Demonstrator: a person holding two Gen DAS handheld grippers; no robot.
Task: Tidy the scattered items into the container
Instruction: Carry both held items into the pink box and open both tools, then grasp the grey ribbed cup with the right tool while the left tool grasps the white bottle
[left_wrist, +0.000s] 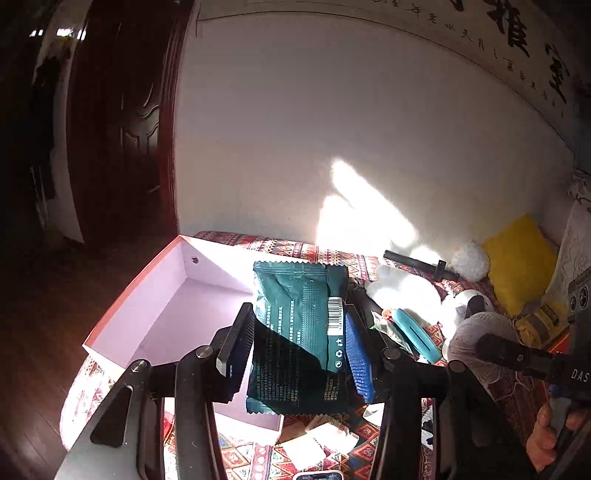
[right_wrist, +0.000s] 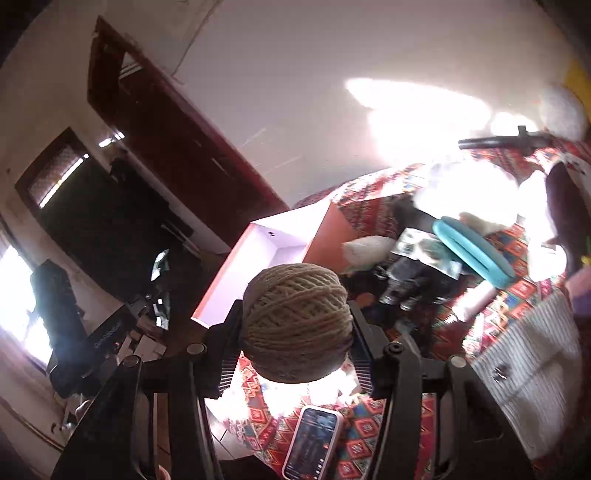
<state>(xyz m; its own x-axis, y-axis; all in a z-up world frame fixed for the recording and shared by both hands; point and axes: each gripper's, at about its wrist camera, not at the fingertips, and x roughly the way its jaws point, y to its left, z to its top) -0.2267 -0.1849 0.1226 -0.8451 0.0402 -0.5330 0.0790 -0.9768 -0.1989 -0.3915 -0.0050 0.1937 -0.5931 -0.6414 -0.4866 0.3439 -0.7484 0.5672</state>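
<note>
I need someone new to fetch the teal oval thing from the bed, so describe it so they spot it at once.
Start at the bed's red patterned cover, then the open white-lined box with orange outer walls. Just right of the box, amid the clutter, lies the teal oval loop, partly over a crumpled printed wrapper. It is the only smooth, solid turquoise piece there; its neighbours are white fluffy things or dark.

White wall (left_wrist: 332, 110) with sun patch (left_wrist: 365, 206), dark wooden door (left_wrist: 122, 129), patterned bedcover (left_wrist: 509, 391).
</note>
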